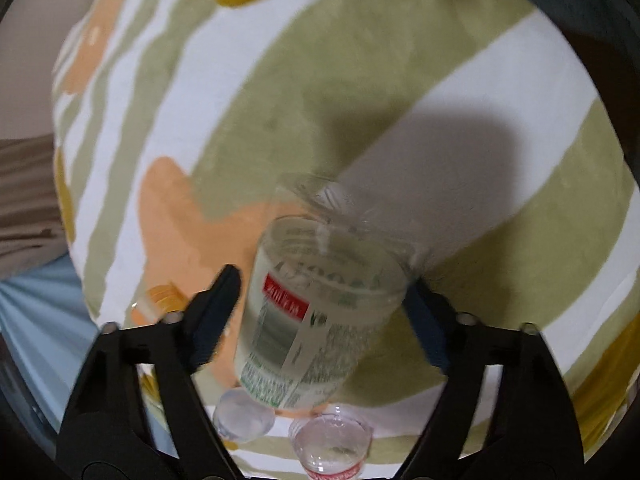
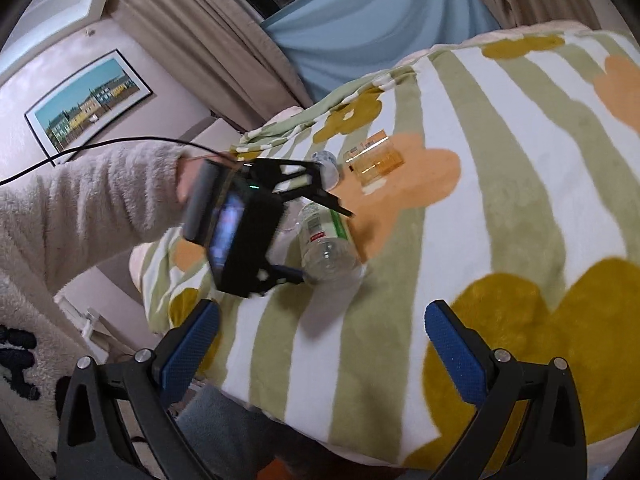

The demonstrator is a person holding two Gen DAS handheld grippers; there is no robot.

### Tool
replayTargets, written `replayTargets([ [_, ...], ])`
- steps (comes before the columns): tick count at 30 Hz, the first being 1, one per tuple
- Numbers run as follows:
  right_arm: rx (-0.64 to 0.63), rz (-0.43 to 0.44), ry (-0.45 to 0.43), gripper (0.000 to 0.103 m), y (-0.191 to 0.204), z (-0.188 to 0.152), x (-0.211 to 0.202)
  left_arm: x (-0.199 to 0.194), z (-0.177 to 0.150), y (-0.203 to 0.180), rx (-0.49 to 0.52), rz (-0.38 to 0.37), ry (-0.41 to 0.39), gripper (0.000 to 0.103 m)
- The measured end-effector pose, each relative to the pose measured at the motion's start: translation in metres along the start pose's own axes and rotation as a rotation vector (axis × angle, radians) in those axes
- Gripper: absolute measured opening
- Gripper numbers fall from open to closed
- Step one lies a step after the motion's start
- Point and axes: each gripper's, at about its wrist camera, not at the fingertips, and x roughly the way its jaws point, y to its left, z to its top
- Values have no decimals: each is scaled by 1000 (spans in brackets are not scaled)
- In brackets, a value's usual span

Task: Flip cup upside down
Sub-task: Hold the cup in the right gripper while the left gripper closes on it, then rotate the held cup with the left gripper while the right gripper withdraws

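The clear plastic cup (image 1: 316, 312) with a printed label and a red patch lies tilted between the fingers of the left gripper (image 1: 320, 312), its closed base toward 12 o'clock in the left wrist view and its mouth toward 6 o'clock. The picture is blurred by motion. The left gripper's jaws stand spread: the finger at 9 o'clock is clear of the cup wall, while the one at 3 o'clock sits right at the cup's edge, and whether it touches cannot be told. In the right wrist view the same cup (image 2: 328, 240) lies on its side on the striped blanket (image 2: 500, 200), at about 12 o'clock from the right gripper (image 2: 320, 344), with the left gripper (image 2: 320, 240) around it.

Below the cup in the left wrist view, at 6 o'clock, sit a small clear cup (image 1: 331, 442) with a red-marked rim, mouth toward the camera, and just beside it at 9 o'clock another clear rounded cup (image 1: 242, 418). An amber glass (image 2: 374, 164) lies on the blanket at 1 o'clock from the main cup in the right wrist view, on an orange flower patch.

The right gripper hangs over the blanket edge, well apart from the cup, its blue-padded jaws spread and holding nothing. A fluffy pale sleeve (image 2: 100, 200) leads to the left gripper. Behind are beige curtains (image 2: 192, 40) and a framed picture (image 2: 86, 100).
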Motion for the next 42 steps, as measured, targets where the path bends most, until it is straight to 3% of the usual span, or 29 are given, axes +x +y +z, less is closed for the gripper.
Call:
replayTargets([
  [4, 13, 22, -21, 103, 1, -2, 5, 1, 1, 4, -24, -45, 17, 66],
  [7, 11, 46, -24, 103, 1, 0, 8, 2, 3, 24, -138, -105, 56, 66],
  [9, 6, 55, -26, 103, 2, 0, 6, 3, 2, 39, -260, -153, 84, 66],
  [12, 41, 87, -40, 103, 1, 0, 0, 9, -8, 71, -556, -264, 129, 66],
  [16, 96, 157, -85, 103, 1, -7, -17, 15, -26, 102, -911, -451, 130, 65],
  [22, 88, 138, -91, 103, 6, -14, -34, 42, -42, 110, -1286, -690, 150, 65],
  [24, 95, 137, -88, 103, 4, -15, -34, 48, -41, 108, -1321, -692, 156, 65],
  [27, 94, 132, -77, 103, 3, -17, -34, 46, -30, 106, -1272, -655, 183, 66],
  [29, 92, 136, -74, 103, 3, -17, -35, 42, -21, 111, -1246, -639, 195, 75],
  [31, 92, 135, -76, 103, 1, -17, -35, 37, -18, 116, -1224, -623, 213, 95],
  [39, 124, 156, -61, 103, -4, -22, -24, 30, -24, 130, -1237, -650, 252, 95],
  [42, 118, 156, -47, 103, -3, -24, -21, 41, -19, 141, -1221, -672, 262, 90],
])
